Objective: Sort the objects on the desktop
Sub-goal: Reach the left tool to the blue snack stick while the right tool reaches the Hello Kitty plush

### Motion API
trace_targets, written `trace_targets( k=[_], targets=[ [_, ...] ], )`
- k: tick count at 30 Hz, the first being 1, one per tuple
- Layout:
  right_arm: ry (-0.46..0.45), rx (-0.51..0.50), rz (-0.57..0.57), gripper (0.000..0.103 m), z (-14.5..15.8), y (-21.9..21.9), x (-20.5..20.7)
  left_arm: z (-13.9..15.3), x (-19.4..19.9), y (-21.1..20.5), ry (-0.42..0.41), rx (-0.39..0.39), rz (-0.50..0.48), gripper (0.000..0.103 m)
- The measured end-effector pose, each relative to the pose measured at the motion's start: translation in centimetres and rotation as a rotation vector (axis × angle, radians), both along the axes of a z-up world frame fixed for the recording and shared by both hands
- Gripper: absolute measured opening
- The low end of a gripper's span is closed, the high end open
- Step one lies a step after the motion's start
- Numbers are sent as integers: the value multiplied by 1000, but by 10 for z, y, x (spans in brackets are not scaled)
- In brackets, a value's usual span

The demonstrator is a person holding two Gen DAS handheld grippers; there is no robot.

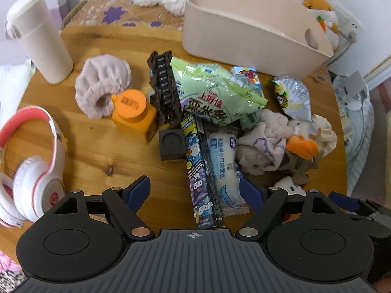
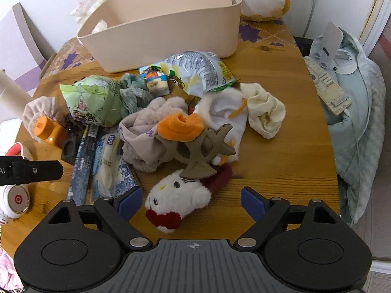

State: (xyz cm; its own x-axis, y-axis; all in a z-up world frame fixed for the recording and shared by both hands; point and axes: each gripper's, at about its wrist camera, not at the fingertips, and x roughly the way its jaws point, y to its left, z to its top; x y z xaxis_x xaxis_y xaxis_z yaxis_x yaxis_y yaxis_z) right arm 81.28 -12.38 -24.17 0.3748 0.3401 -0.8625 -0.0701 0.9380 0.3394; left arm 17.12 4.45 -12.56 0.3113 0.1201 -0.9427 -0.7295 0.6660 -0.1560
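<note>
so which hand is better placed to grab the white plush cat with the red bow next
Right. The white plush cat lies just ahead of the right gripper, between its open fingers. The left gripper is open over the snack packets, and in its view the cat sits off beside its right finger.

**Two wrist views over one cluttered desk**

We look steeply down from both wrist cameras, close above the wooden desk [image 1: 92, 146], each past its own open jaws at the frame's bottom. Our left view sits nearer the white headphones [image 1: 36, 171], facing the beige bin [image 1: 244, 36] at the far edge. Our right view faces that bin [image 2: 166, 31] from farther right. Both share the bin and the snack-and-cloth pile before it.
</note>
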Motion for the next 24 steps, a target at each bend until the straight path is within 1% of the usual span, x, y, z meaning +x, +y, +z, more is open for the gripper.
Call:
trace_targets(
  k=[2, 6, 11, 15, 17, 21, 22, 24],
  targets=[
    [15, 5, -11, 89, -6, 4, 3, -7, 2, 2, 0, -15, 21, 82],
    [49, 29, -53, 89, -19, 10, 7, -19, 6, 3, 5, -31, 54, 76],
    [76, 4, -79, 87, -30, 20, 10, -36, 10, 7, 27, -51, 104, 70],
    [79, -5, -115, 84, -34, 23, 13, -44, 11, 8, 37, -49, 135, 69],
    [82, 3, -134, 79, -36, 25, 14, -48, 12, 9, 40, -54, 140, 66],
    [93, 8, -143, 74, -41, 26, 15, -57, 16, 11, 34, -75, 153, 56],
    [98, 10, -153, 72, -42, 26, 15, -58, 16, 11, 30, -81, 152, 55],
    [108, 23, -184, 64, -45, 24, 15, -59, 17, 12, 13, -92, 150, 47]
  ],
)
